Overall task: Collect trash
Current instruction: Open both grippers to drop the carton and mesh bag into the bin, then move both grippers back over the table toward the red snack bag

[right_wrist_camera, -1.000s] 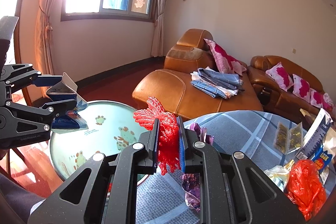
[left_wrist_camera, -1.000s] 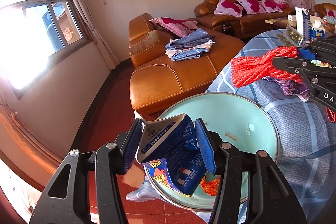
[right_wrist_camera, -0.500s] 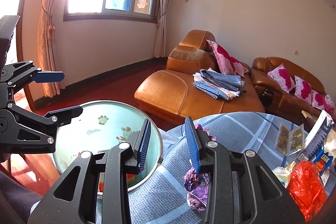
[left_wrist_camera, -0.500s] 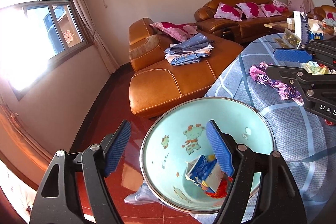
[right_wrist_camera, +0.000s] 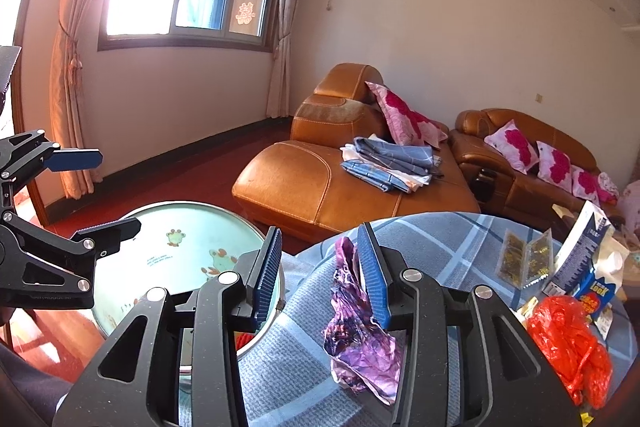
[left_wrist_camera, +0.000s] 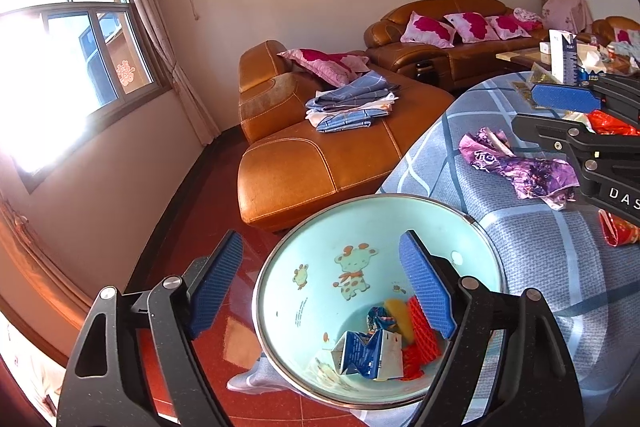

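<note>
At the far left, the left gripper (left_wrist_camera: 320, 287) hangs with its fingers (left_wrist_camera: 216, 283) spread wide and holding nothing. One finger is outside the rim over the red floor; the other is over the open mouth of the trash basin (left_wrist_camera: 486, 247). The basin is pale blue with cartoon animals and stands against the near-left edge of the counter (left_wrist_camera: 540, 247), which is draped in a blue checked cloth. Down in its bottom lie a crumpled blue-and-white carton (left_wrist_camera: 366, 353), a piece of red netting (left_wrist_camera: 420, 331) and a small crushed wrapper (left_wrist_camera: 380, 319).

Further right, the right gripper (right_wrist_camera: 316, 275) is also spread and empty, poised over the counter's left edge. The purple foil wrapper (right_wrist_camera: 356, 319) lies crumpled on the cloth near that edge, largely between the fingers and close against the right-hand finger (right_wrist_camera: 374, 279), its lower part spilling out toward the camera. I judge it the next piece to collect.

Risks from here: the foil is thin and springy, so a close on its loose upper flap alone could let it slide out on the way to the basin. A close made too low could pinch the cloth with it and drag the other litter. At the right of the counter that litter comprises a red plastic bag (right_wrist_camera: 568, 343), two gold sachets (right_wrist_camera: 524, 259) and a blue and white carton (right_wrist_camera: 580, 247). The two grippers sit near each other over the basin, so a hurried swing could knock them together or tip the rim.
</note>
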